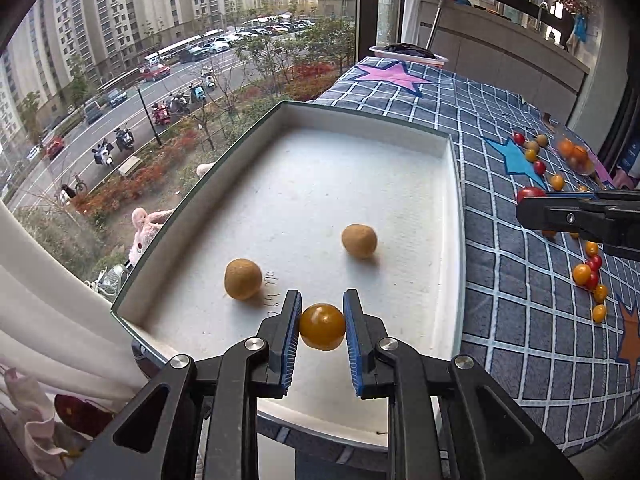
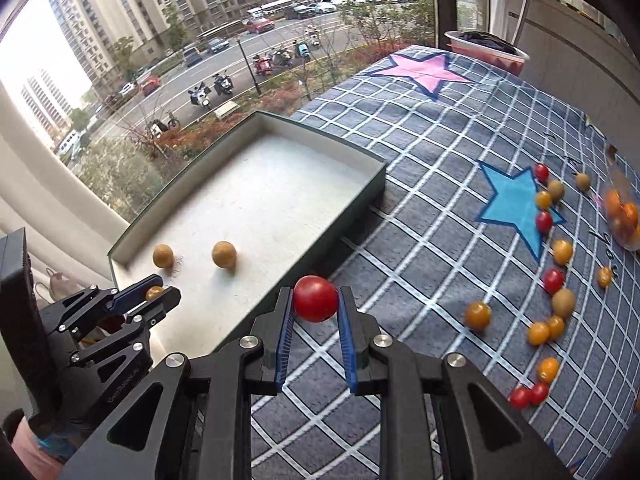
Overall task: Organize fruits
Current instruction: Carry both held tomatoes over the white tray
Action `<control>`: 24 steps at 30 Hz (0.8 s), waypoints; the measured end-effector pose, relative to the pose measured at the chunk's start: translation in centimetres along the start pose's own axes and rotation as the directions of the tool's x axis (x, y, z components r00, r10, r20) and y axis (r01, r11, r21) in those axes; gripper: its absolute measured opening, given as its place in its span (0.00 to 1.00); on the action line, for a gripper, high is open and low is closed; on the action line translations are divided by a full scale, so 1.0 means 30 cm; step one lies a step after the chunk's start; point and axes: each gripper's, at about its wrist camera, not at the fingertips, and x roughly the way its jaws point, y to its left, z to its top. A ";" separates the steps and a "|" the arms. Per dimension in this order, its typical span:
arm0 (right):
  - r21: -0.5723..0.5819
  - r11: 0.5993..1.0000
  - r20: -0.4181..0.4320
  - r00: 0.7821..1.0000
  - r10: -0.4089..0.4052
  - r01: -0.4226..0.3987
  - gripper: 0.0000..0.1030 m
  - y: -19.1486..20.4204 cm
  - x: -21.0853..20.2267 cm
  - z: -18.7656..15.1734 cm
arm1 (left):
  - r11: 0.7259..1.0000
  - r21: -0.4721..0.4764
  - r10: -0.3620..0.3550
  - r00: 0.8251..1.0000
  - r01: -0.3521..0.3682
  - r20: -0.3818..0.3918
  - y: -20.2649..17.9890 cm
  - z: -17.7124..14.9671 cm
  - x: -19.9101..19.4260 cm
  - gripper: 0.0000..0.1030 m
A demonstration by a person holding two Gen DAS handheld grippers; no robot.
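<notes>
My left gripper (image 1: 322, 312) is shut on a yellow cherry tomato (image 1: 322, 327) and holds it over the near end of a white-lined box (image 1: 450, 200). Two brown longans (image 1: 242, 279) (image 1: 359, 240) lie inside the box. My right gripper (image 2: 315, 300) is shut on a red cherry tomato (image 2: 315, 298) above the checked cloth, just right of the box's edge (image 2: 340, 224). The left gripper (image 2: 154, 292) also shows in the right wrist view, at the box's near left corner. The right gripper (image 1: 532, 204) with its red tomato shows in the left wrist view at the right.
Several red and yellow cherry tomatoes and longans (image 2: 554, 280) are scattered over the blue checked cloth (image 2: 420, 152) at the right. A clear bag of orange fruit (image 2: 622, 216) lies at the far right. A pink basin (image 2: 486, 50) stands at the far end. A window runs along the left.
</notes>
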 end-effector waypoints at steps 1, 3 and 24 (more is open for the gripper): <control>-0.020 1.000 -0.010 1.000 0.004 -0.004 0.23 0.025 0.016 0.011 | 1.000 -0.004 0.005 1.000 -0.005 -0.007 0.010 -0.001 0.012 0.22; -0.057 0.998 -0.032 0.999 0.014 -0.016 0.23 0.068 0.048 0.028 | 1.000 -0.007 0.016 1.000 -0.016 -0.021 0.021 -0.004 0.035 0.22; -0.256 0.967 -0.262 0.963 -0.064 -0.006 0.24 0.227 0.303 0.052 | 1.000 -0.003 0.029 0.998 -0.029 -0.047 0.034 -0.008 0.079 0.22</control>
